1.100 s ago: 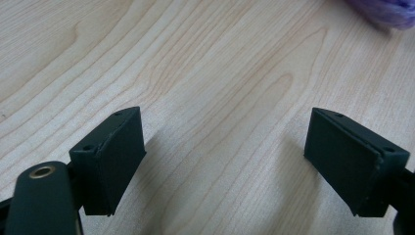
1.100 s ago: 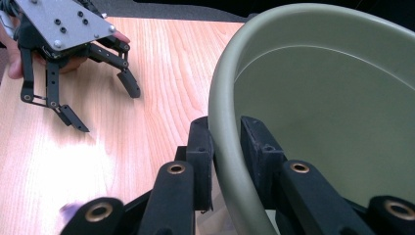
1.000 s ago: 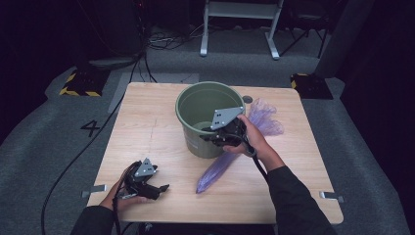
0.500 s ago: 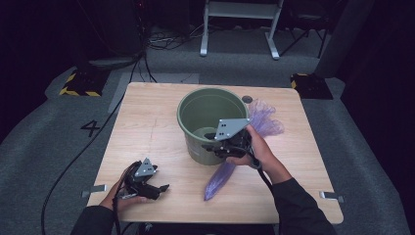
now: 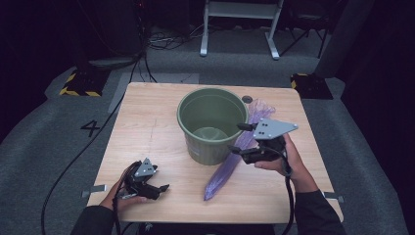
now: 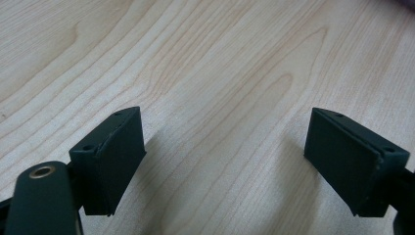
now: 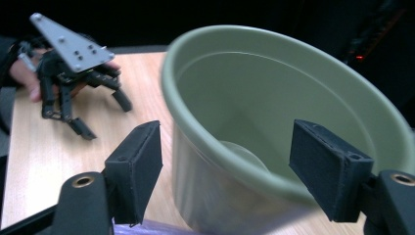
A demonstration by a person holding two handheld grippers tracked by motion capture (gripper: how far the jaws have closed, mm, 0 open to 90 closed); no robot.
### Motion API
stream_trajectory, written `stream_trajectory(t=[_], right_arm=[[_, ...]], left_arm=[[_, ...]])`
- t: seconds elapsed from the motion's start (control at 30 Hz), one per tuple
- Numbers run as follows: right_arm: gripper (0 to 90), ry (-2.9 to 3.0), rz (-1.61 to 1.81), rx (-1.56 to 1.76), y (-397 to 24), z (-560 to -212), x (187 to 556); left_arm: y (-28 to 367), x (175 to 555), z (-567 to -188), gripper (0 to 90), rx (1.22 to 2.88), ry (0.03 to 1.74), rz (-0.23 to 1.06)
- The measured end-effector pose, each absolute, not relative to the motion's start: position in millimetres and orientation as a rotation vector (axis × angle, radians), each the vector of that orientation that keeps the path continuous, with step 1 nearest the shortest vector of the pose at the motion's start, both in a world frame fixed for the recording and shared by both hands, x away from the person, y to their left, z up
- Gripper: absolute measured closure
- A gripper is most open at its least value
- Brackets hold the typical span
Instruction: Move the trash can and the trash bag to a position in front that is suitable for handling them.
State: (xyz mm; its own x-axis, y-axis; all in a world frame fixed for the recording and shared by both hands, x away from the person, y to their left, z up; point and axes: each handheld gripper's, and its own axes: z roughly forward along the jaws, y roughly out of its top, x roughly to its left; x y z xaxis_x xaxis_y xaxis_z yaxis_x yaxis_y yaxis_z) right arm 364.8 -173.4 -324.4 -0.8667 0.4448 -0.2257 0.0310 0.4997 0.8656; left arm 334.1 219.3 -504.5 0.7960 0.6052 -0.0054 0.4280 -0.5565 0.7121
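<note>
"Where had the purple bag (image 5: pixel 235 159) ended up?"

"It lay limp on the surface (image 5: pixel 147 127), stretched from the lower middle of the high view up past the right side of the green bucket (image 5: pixel 210 125), its bunched end at the bucket's far right. It touched the bucket's wall along part of its length, as far as I could tell."

"And the right gripper (image 5: pixel 243 139)?"

"It hung just above the bag, right of the bucket, nothing between its jaws. They had just been opening and stood wide; in the right gripper view they straddled the near rim of the bucket (image 7: pixel 274 127) without pressing on it."

"The left gripper (image 5: pixel 159 188)?"

"Low at the lower left of the frame, jaws wide over bare wood, nothing held."

"How would that bag handle, you reckon?"

"Thin film, I judged: very light, soft, slippery, and it would sag and trail from any grip. I'd pinch the crumpled end, where folds give the pads something to bite. The bucket looked stiff plastic and light enough to tip, so its rim was the place to steady it."
</note>
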Motion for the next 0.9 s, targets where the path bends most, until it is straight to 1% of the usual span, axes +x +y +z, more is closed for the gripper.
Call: stream_trajectory(t=[0.17, 0.27, 0.33, 0.37, 0.4, 0.43, 0.47, 0.5, 0.53, 0.57, 0.6, 0.7, 0.8, 0.87, 0.9], right_arm=[[29.3, 2.266, 1.237, 0.479, -193, -336, 364], [28.6, 2.251, 1.145, 0.549, -205, -360, 372], [28.5, 2.285, 1.171, 0.595, -210, -373, 380], [28.5, 2.285, 1.171, 0.595, -210, -373, 380], [28.5, 2.294, 1.146, 0.601, -213, -387, 386], [28.5, 2.294, 1.146, 0.601, -213, -387, 386], [28.6, 2.295, 1.118, 0.619, -213, -395, 390], [29.2, 2.326, 1.122, 0.639, -215, -410, 397], [29.2, 2.326, 1.122, 0.639, -215, -410, 397], [29.5, 2.331, 1.14, 0.675, -216, -423, 404], [29.5, 2.331, 1.14, 0.675, -216, -423, 404], [29.5, 2.361, 1.223, 0.713, -211, -442, 414], [29.5, 2.378, 1.2, 0.698, -204, -452, 417], [31.0, 2.429, 1.172, 0.706, -196, -468, 421], [31.0, 2.429, 1.172, 0.706, -196, -468, 421]], left_arm=[[219, 334, -505, 14.6, 2.245, 0.76, 0.31], [219, 334, -505, 14.6, 2.245, 0.761, 0.309], [219, 334, -505, 14.6, 2.245, 0.759, 0.31], [219, 334, -505, 14.6, 2.245, 0.759, 0.31], [219, 334, -505, 14.6, 2.246, 0.759, 0.311], [219, 334, -505, 14.6, 2.246, 0.759, 0.311], [219, 334, -505, 14.6, 2.245, 0.759, 0.31], [219, 334, -505, 14.6, 2.245, 0.759, 0.31], [219, 334, -505, 14.6, 2.245, 0.759, 0.31], [219, 334, -505, 14.6, 2.246, 0.76, 0.311], [219, 334, -505, 14.6, 2.246, 0.76, 0.311], [219, 334, -505, 14.6, 2.246, 0.759, 0.311], [219, 334, -505, 14.6, 2.246, 0.761, 0.31], [219, 334, -505, 14.6, 2.246, 0.76, 0.311], [219, 334, -505, 14.6, 2.246, 0.76, 0.311]])
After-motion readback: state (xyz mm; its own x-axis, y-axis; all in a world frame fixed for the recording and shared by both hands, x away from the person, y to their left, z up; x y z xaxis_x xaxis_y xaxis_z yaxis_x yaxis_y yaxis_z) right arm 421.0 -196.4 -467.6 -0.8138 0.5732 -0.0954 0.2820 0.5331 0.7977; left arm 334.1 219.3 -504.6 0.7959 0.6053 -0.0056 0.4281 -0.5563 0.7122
